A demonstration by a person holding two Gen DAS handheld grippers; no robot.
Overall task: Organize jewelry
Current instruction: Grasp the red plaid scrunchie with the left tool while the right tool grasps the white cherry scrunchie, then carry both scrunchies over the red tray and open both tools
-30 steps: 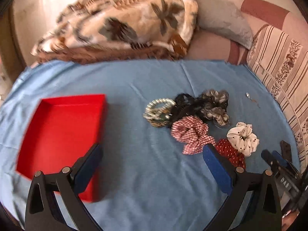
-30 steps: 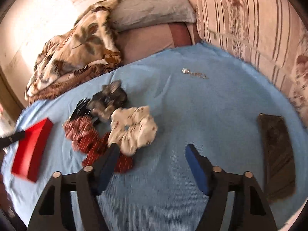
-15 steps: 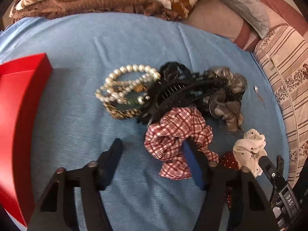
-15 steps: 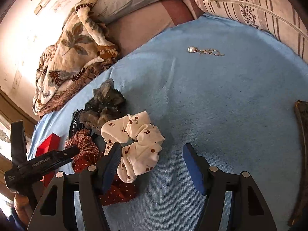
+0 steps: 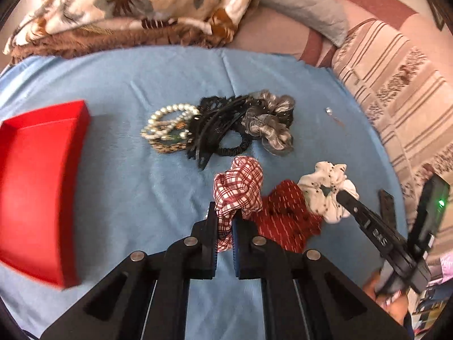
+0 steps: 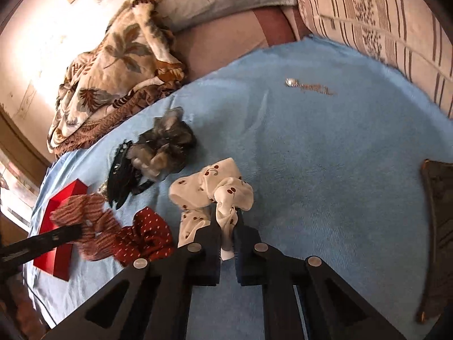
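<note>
My left gripper (image 5: 225, 221) is shut on the red plaid scrunchie (image 5: 240, 187) and holds it above the blue cloth. My right gripper (image 6: 226, 221) is shut on the white cherry-print scrunchie (image 6: 218, 189), also seen in the left wrist view (image 5: 328, 187). A dark red dotted scrunchie (image 5: 286, 215) lies between them. Farther off lie a pearl bracelet pile (image 5: 170, 127), a black claw clip (image 5: 215, 130) and a grey scrunchie (image 5: 271, 124). The red tray (image 5: 36, 181) is at the left, open and empty.
A small silver pendant with chain (image 6: 307, 85) lies alone on the far right of the blue cloth (image 6: 325, 155). A dark flat object (image 6: 438, 212) lies at the right edge. A folded floral blanket (image 5: 127, 8) and pillows line the back.
Both grippers have closed: the left on the plaid scrunchie, the right on the white cherry scrunchie. The left one has lifted and pulled back from the pile.
</note>
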